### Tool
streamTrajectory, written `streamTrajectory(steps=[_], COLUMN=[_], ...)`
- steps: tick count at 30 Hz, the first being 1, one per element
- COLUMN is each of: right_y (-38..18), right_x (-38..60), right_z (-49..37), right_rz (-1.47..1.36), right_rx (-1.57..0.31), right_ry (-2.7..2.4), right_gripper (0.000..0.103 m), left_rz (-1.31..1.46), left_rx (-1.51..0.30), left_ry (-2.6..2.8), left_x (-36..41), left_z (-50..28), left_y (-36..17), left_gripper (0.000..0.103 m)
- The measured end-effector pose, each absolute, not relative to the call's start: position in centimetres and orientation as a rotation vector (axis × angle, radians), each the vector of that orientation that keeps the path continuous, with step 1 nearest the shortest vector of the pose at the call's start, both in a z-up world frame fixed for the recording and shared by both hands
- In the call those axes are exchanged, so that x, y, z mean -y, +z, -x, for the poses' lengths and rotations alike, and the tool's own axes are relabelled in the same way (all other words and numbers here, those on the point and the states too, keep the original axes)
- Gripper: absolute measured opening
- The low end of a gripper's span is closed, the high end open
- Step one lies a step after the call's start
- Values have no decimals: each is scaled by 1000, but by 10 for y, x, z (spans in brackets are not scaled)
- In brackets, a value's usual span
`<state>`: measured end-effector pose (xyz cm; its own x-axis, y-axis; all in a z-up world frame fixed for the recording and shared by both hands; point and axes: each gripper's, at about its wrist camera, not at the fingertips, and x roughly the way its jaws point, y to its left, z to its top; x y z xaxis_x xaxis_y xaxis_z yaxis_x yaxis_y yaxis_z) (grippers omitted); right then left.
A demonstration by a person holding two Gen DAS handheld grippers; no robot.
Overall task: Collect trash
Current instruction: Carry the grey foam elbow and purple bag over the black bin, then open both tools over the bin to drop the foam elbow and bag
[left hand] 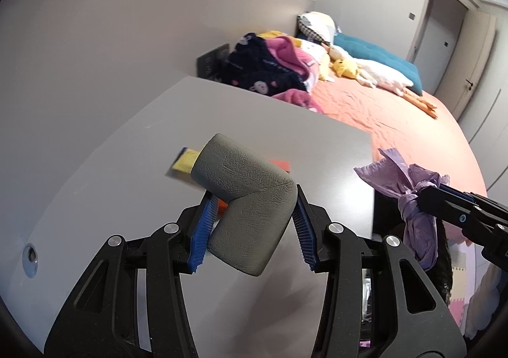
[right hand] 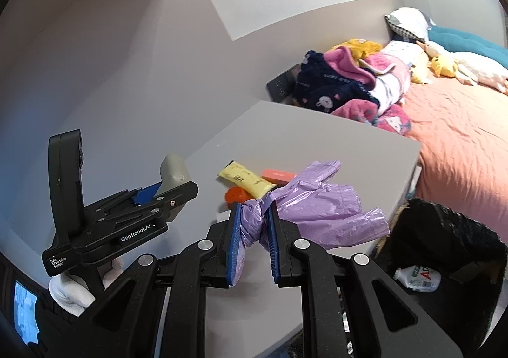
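Note:
My left gripper (left hand: 250, 234) is shut on a grey L-shaped foam piece (left hand: 244, 199) and holds it above the grey table (left hand: 127, 167). It also shows in the right wrist view (right hand: 158, 196) at the left. My right gripper (right hand: 254, 240) is shut on the knotted neck of a purple plastic bag (right hand: 314, 205), also seen in the left wrist view (left hand: 409, 199). On the table lie a yellow tube (right hand: 244, 180), an orange-pink box (right hand: 277, 175) and an orange round lid (right hand: 236, 196).
A black bin bag (right hand: 444, 231) stands open by the table's right edge with a plastic bottle (right hand: 419, 278) inside. A bed (left hand: 397, 116) with an orange cover, clothes and pillows lies beyond. A door (left hand: 444, 34) is at the far right.

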<state>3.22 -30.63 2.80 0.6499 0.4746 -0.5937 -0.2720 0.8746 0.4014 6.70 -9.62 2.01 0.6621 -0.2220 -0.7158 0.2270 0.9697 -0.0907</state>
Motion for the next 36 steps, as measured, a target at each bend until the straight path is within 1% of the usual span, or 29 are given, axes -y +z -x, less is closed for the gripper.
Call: streamTrajectory(steps=[20,36], right_y=[32,33], right_x=[403,460], right_z=[-4,21], right_rz=[-356,-405], right_rx=[-708,-674], right_ry=[249,136], right_gripper=[18,18], left_rz=[-80,-135], left_rx=[-791,-787], left_ry=[-454,-603], left_x=[198,269], left_z=[-64,-51], left_y=[30,36], left_gripper=[46,46])
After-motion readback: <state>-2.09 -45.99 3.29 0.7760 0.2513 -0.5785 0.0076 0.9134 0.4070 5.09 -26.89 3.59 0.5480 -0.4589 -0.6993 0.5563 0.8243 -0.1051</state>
